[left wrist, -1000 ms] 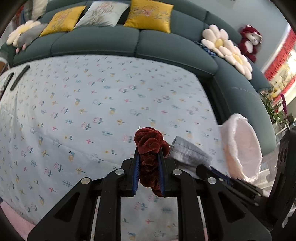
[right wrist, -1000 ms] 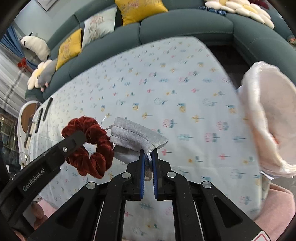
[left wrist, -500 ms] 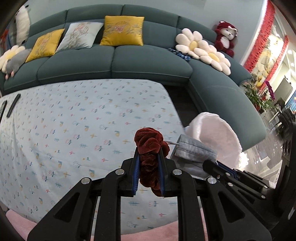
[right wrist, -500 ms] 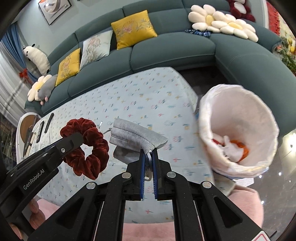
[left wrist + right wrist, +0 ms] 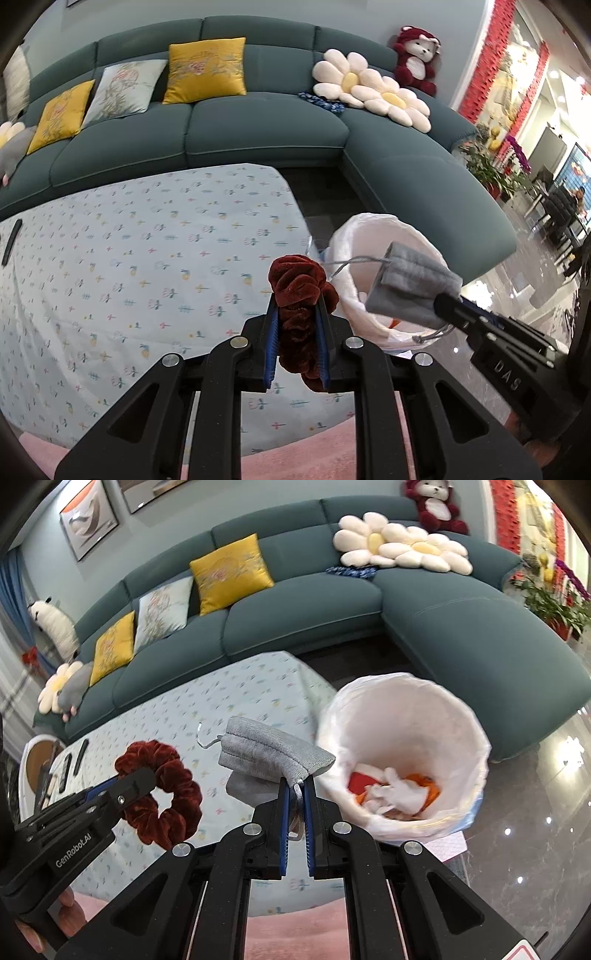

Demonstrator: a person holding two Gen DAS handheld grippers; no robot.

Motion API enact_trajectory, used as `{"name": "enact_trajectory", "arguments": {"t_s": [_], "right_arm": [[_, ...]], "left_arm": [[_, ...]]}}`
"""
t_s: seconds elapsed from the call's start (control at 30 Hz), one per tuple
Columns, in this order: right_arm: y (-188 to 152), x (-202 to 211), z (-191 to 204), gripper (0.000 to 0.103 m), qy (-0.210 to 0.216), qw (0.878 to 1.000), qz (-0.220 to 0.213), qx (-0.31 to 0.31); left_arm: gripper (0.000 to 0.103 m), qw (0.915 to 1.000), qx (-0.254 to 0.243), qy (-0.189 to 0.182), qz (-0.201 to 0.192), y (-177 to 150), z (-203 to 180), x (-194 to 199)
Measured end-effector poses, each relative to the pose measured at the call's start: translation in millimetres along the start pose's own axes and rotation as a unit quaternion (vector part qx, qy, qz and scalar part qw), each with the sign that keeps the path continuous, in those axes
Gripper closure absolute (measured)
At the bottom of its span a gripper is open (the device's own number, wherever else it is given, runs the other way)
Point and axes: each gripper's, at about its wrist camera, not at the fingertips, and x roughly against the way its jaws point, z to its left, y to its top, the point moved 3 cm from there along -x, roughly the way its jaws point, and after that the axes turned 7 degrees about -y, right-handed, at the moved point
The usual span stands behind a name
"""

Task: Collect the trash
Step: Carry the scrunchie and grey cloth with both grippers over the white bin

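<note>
Your left hand-held gripper [image 5: 296,317] pinches the red scrunchie [image 5: 301,291]; your right hand-held gripper [image 5: 296,794] clamps the grey mask [image 5: 271,751], just beside the white-lined bin [image 5: 402,698].

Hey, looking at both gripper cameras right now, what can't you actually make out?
- Bottom of the white-lined trash bin: right wrist view, buried under white and orange scraps.
- Dark red velvet scrunchie: left wrist view, lower loop hidden between the left gripper jaws.
- Folded grey face mask: right wrist view, underside unseen; pinched by the right gripper.
</note>
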Motion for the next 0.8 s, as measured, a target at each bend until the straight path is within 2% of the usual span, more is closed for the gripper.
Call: {"name": "enact_trajectory", "arguments": {"t_s": [0.8], "right_arm": [[14.7,7.0,-109.4,0.096,-0.044,0.995,-0.025,-0.09]], "left_arm": [[0.085,0.9955,-0.068,-0.065,0.012,27.0,-101.7,-50.2]]}}
